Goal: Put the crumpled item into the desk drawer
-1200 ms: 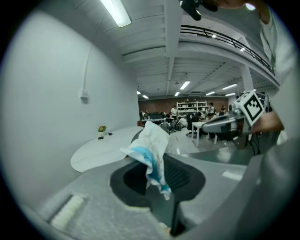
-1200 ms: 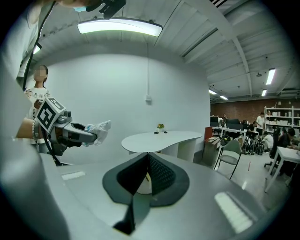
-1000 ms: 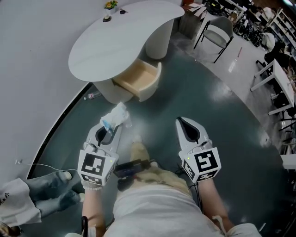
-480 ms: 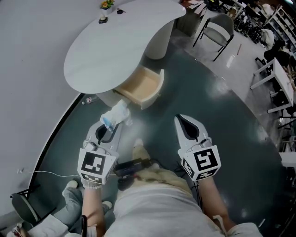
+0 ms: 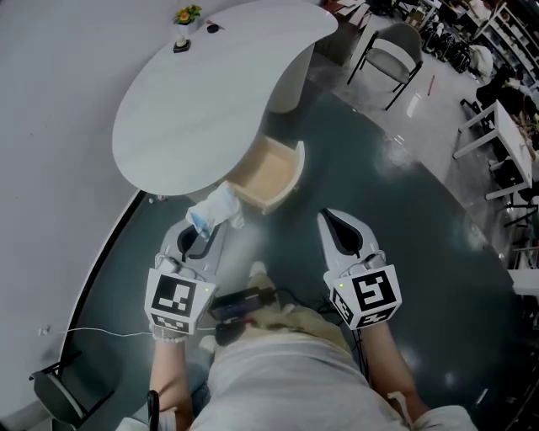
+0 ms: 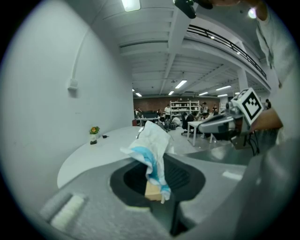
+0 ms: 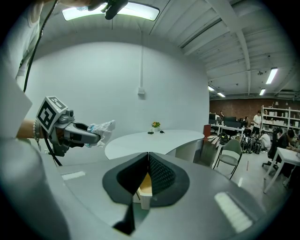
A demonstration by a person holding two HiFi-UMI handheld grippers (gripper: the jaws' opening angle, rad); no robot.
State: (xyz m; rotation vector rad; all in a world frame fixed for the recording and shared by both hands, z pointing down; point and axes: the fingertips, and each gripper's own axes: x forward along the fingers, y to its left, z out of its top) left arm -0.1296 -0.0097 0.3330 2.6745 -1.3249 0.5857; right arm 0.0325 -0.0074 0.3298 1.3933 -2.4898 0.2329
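Note:
A crumpled white and blue item [image 5: 215, 210] sticks out of my left gripper [image 5: 205, 229], which is shut on it; in the left gripper view the crumpled item [image 6: 152, 150] stands up between the jaws. The crumpled item [image 7: 101, 128] also shows at the left in the right gripper view. The desk drawer [image 5: 269, 172], pale wood and pulled open, juts from under the curved white desk [image 5: 202, 93] just ahead of the left gripper. My right gripper [image 5: 333, 220] hangs over the dark floor to the drawer's right, jaws together and empty; its jaws [image 7: 147, 161] meet in a line.
A small flower pot [image 5: 182, 17] and a dark object [image 5: 213, 28] sit on the desk's far end. A chair [image 5: 391, 55] stands at upper right, white tables [image 5: 497, 139] further right. A grey wall [image 5: 50, 126] runs along the left with a thin cable [image 5: 84, 330] on the floor.
Both grippers have come closer to the desk; the open drawer now lies just ahead of the left gripper. The person in jeans at lower left has left the view.

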